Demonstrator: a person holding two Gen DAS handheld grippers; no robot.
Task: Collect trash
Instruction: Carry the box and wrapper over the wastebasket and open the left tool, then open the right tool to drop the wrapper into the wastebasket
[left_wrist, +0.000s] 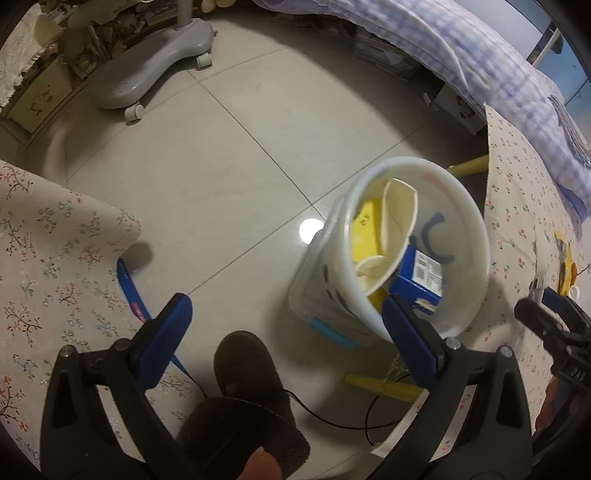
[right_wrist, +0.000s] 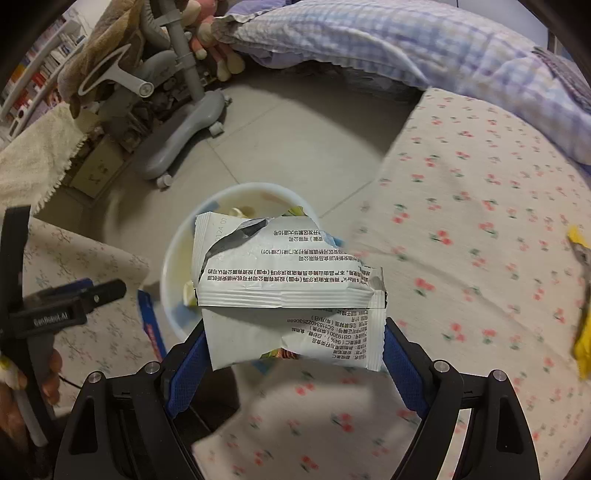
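Bucket (right_wrist: 173, 258) one; right tongs (right_wrist: 293, 345) pinch one wrapper (right_wrist: 291, 291).

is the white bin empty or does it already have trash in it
Partly filled: the white bin holds a blue box, a crushed paper cup and yellow packaging.

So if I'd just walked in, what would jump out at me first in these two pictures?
Probably the torn silver snack wrapper, held between the right claw fingers just above a white bucket on the tiled floor. From the left claw's view that bucket already holds a bent paper cup and a blue carton. More yellow litter lies on the floral cloth to the right.
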